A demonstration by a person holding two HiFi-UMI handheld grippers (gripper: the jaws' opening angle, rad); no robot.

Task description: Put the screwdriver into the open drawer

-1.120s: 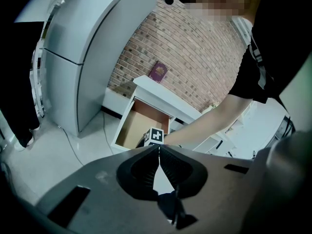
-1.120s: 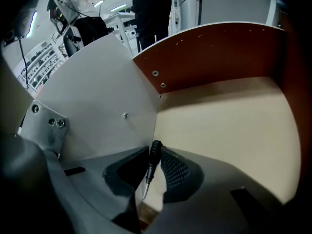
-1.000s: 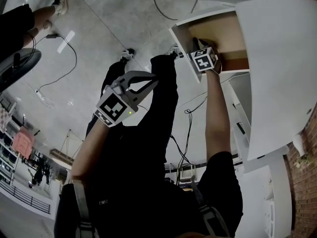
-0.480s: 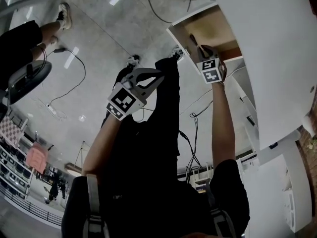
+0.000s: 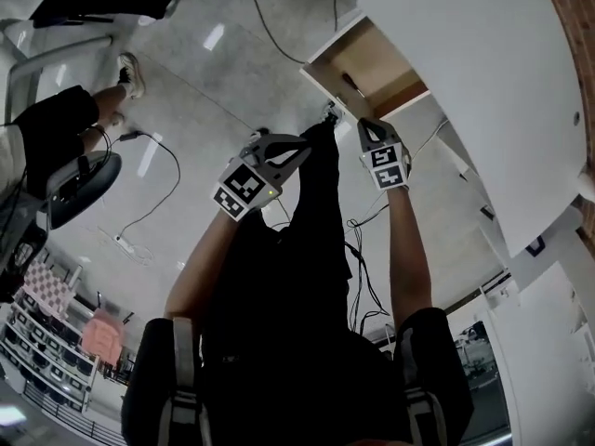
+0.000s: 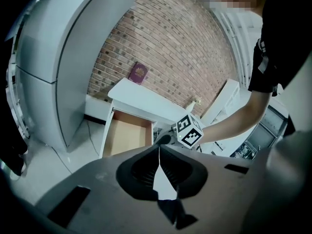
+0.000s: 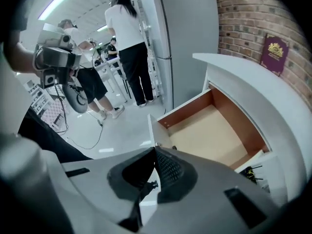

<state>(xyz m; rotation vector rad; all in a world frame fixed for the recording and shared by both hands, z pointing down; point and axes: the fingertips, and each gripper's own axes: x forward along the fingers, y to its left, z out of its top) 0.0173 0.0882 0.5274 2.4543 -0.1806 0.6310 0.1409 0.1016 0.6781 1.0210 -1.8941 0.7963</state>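
Note:
The open drawer (image 5: 372, 59) of the white desk shows its tan wooden bottom. A thin dark screwdriver (image 5: 351, 85) lies inside, near the drawer's front. My right gripper (image 5: 370, 126) hangs just outside the drawer front, jaws shut and empty, its marker cube (image 5: 387, 166) facing me. In the right gripper view the drawer (image 7: 214, 130) lies just beyond the shut tips (image 7: 155, 148). My left gripper (image 5: 296, 147) is held to the left over the floor, also shut and empty. The left gripper view shows the drawer (image 6: 126, 136) and the right gripper's cube (image 6: 188, 131).
The white desk top (image 5: 483, 82) curves along the right, with a maroon booklet (image 7: 274, 52) against the brick wall (image 6: 175, 48). Cables (image 5: 158, 193) trail over the grey floor. A seated person's leg (image 5: 84, 114) and a chair (image 5: 79, 184) are at left; a person (image 7: 129, 38) stands beyond.
The right gripper has drawn back out of the drawer, leaving the screwdriver lying inside. The left gripper stayed shut beside it, and the head view tilted so the drawer sits farther off.

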